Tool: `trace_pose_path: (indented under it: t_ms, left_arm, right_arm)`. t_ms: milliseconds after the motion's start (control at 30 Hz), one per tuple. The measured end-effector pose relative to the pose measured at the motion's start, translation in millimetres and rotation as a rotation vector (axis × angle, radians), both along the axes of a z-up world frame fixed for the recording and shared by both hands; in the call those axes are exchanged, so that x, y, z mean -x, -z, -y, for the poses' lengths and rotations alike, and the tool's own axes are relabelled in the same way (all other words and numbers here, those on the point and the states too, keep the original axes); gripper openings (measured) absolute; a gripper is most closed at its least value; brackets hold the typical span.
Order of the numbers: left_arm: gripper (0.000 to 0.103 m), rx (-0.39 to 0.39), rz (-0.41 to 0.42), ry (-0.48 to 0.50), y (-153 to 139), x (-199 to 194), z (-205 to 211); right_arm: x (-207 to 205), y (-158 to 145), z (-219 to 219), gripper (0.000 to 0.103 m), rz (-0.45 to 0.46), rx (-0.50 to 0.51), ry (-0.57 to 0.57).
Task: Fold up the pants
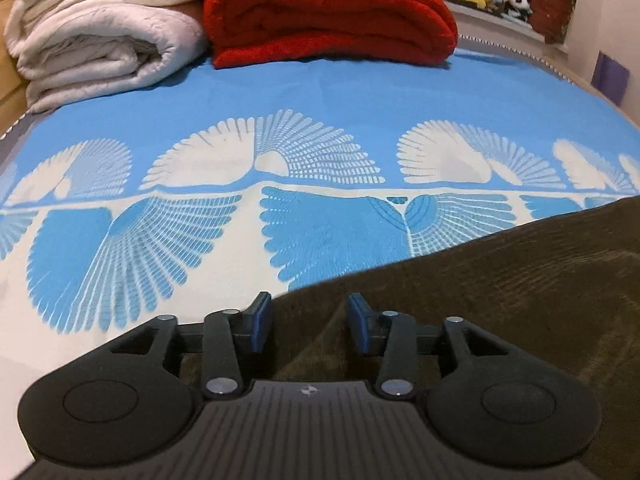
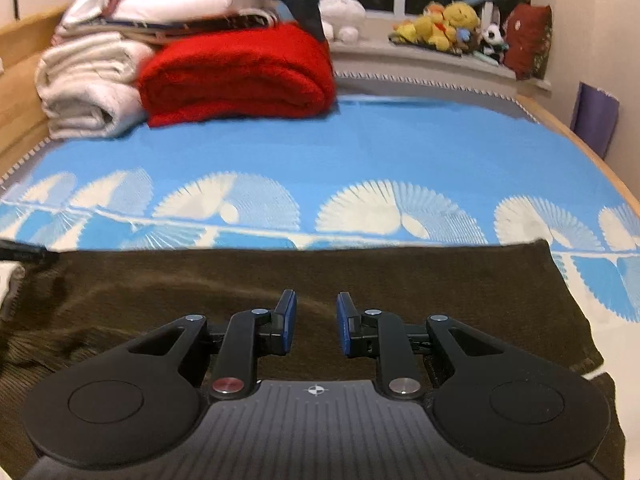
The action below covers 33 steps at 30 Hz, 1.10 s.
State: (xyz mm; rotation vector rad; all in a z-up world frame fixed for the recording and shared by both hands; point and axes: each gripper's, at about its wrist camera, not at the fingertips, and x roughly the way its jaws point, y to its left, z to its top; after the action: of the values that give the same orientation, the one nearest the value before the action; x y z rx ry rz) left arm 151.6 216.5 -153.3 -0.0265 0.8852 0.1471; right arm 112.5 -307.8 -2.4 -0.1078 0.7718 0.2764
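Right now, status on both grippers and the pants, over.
Left gripper open, empty, at pants' edge. Right gripper open, empty, over brown pants. Pants flat on blue bedspread. Red blanket far off, nothing blocking.

dark brown corduroy pants [image 2: 360,280] lie flat on the bedspread.

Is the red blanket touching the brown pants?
Apart. The right wrist view shows a wide strip of blue bedspread between the red blanket and the brown pants.
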Motion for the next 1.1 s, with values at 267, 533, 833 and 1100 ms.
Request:
trace_pose_path:
  t_ms: [267,533,833,1100]
  left_arm:
    - [0.066,0.009,-0.047,0.007,27.8,-25.9,-8.5]
    - [0.016,0.093,-0.053,0.083,26.8,-24.4,-7.3]
    - [0.002,-0.032,0.024,0.201,-46.7,26.8,28.9]
    - [0.001,-0.042,-0.027,0.454,-104.2,181.8,98.4]
  right_arm:
    - [-12.6,18.3,9.5,0.023,-0.077,0.025,0.029]
    - [-7.5,20.0,10.7,0.023,-0.090,0.038,0.017]
    - [-7.0,16.5,14.2,0.023,-0.106,0.028,0.055]
    - [3.2,14.9,13.4,0.023,-0.146,-0.016,0.104]
